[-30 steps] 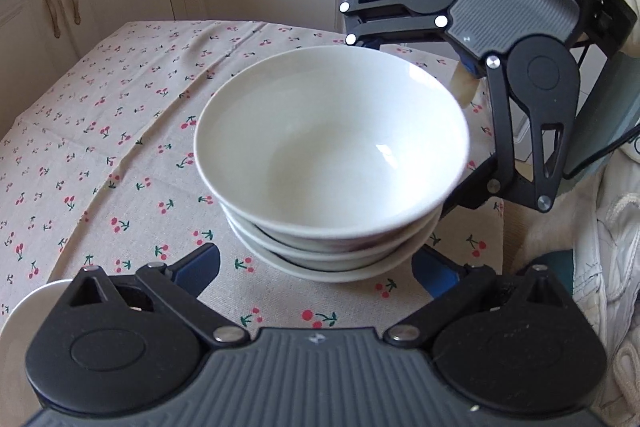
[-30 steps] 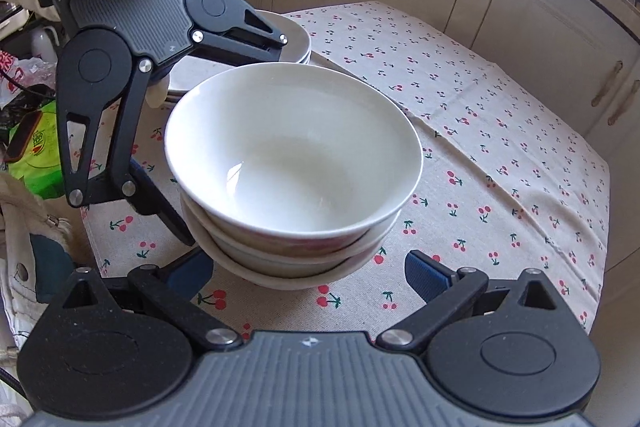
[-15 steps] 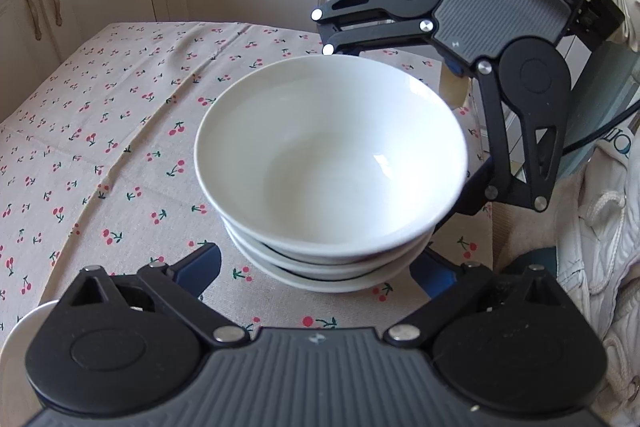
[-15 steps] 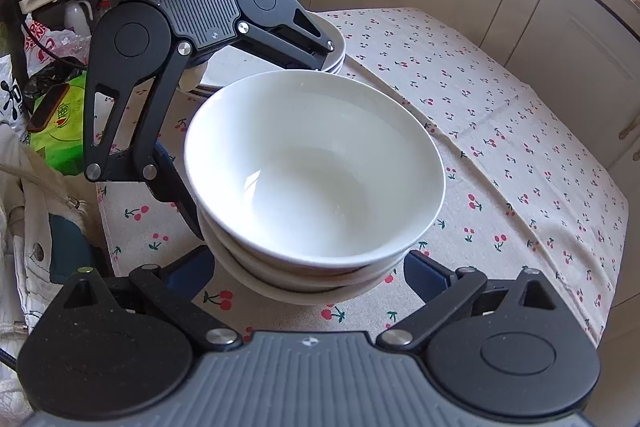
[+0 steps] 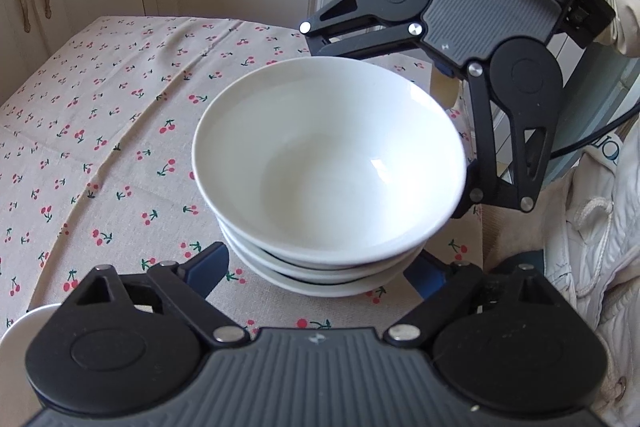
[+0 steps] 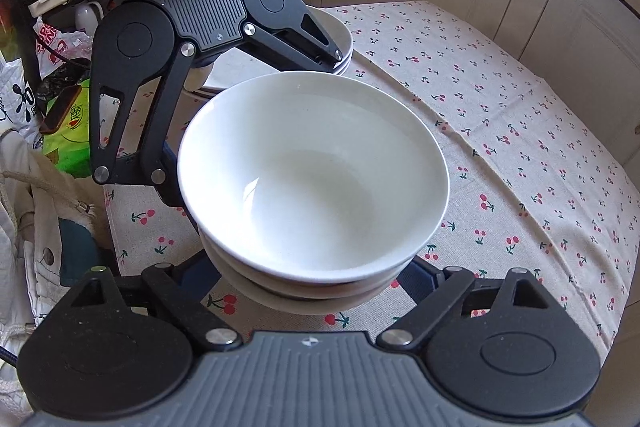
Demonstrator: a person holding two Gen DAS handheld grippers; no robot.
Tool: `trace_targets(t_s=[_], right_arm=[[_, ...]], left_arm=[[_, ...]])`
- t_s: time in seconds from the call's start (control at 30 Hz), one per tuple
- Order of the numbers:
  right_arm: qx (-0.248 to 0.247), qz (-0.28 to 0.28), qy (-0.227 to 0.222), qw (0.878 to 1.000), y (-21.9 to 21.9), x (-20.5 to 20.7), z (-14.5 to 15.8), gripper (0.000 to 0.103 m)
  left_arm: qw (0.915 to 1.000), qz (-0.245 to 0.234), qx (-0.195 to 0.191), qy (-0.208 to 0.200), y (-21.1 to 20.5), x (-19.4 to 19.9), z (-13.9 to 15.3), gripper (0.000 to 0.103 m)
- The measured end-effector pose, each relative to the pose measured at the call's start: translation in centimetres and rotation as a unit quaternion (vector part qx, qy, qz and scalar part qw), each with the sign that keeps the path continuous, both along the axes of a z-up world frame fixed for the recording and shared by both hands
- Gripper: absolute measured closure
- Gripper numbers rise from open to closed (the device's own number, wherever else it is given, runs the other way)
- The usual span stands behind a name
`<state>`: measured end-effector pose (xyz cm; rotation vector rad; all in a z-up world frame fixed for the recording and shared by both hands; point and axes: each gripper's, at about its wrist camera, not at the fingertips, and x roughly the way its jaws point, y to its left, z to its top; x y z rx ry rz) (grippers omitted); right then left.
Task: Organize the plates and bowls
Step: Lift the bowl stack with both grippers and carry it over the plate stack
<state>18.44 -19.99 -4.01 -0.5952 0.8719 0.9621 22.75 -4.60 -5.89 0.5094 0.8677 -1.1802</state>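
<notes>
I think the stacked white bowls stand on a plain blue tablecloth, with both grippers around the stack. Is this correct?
Not quite. The tablecloth is beige with a red cherry print, not plain blue, as the left wrist view shows. The rest holds: the left gripper and right gripper flank the stacked white bowls.

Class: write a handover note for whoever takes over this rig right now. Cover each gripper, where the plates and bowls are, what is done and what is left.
Left gripper: jaws either side of the bowl stack, low on it; they have just been closing. Whether the pads press yet cannot be told.
Right gripper: same, from the opposite side of the stack.
Bowl stack: three white bowls nested, on the tablecloth.
Plate stack: on the table behind the left gripper.
Done: bowls nested, plates stacked.
Left: probably finish the two-handed grip and move the bowls; the destination is not shown.
</notes>
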Motion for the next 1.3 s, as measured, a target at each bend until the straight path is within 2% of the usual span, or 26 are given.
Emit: trace_targets(t_s=[0.37, 0.87, 1.1, 1.3], right_arm=[[-0.009, 0.001, -0.006, 1.0, 0.2, -0.1, 0.1, 0.008], [-0.013, -0.005, -0.004, 1.0, 0.1, -0.5, 0.6, 0.011], [-0.021, 0.009, -0.028, 0.999, 1.2, -0.7, 2.8, 0.011], [-0.023, 0.039, -0.059, 0.997, 3.7, -0.5, 5.0, 0.011]], left_arm=[[0.9998, -0.021, 0.0, -0.008, -0.6, -0.1, 0.0, 0.012], [0.9998, -0.018, 0.002, -0.013, -0.7, -0.5, 0.2, 0.013], [0.9994, -0.004, -0.01, -0.034, 0.5, -1.0, 2.3, 0.013], [0.9977, 0.023, -0.015, -0.061, 3.2, -1.6, 4.4, 0.012]])
